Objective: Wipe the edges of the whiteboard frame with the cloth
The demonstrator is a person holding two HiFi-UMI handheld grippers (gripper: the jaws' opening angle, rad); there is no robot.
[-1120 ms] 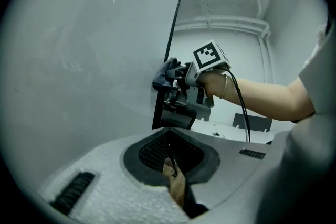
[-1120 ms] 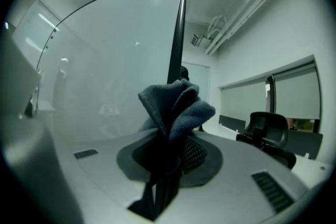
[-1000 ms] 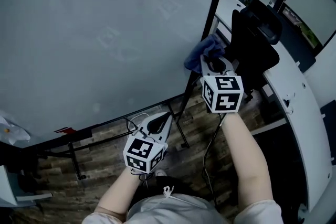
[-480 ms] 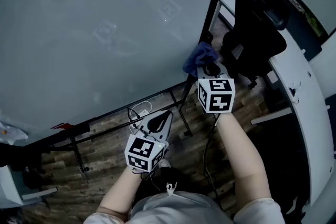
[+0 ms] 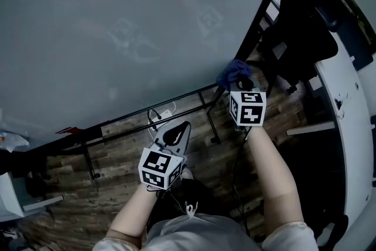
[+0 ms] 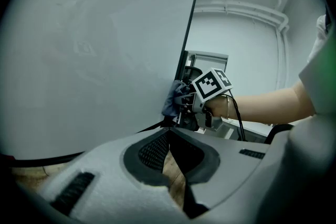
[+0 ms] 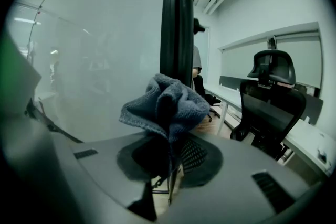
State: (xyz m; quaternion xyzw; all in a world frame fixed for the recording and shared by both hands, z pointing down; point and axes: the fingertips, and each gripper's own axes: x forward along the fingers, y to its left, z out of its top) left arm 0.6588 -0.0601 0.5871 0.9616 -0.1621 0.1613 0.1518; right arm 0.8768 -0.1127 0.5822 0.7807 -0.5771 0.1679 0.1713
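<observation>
Floor: dark wood-look planks (image 5: 111, 170), with a white cable (image 5: 161, 115) lying loose on them.
Chair: a black office chair (image 5: 299, 32) with a headrest, at the right.
Desk: a long white desk (image 5: 346, 126), just beyond the chair.
Walls: a plain white wall (image 6: 236, 39), with pipes (image 6: 247, 9) running under the ceiling.
Window: a long glazed band (image 7: 244, 63) behind the chair.
Light: dim, cool, even.

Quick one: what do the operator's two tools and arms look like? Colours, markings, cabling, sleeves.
The left tool and right tool both have pale grey shells with dark, mesh-textured pads inside the jaws. Each carries a white cube printed with black square markers. A thin dark cable trails from the right tool beside the forearm. The person wears light short sleeves; the forearms are bare.
</observation>
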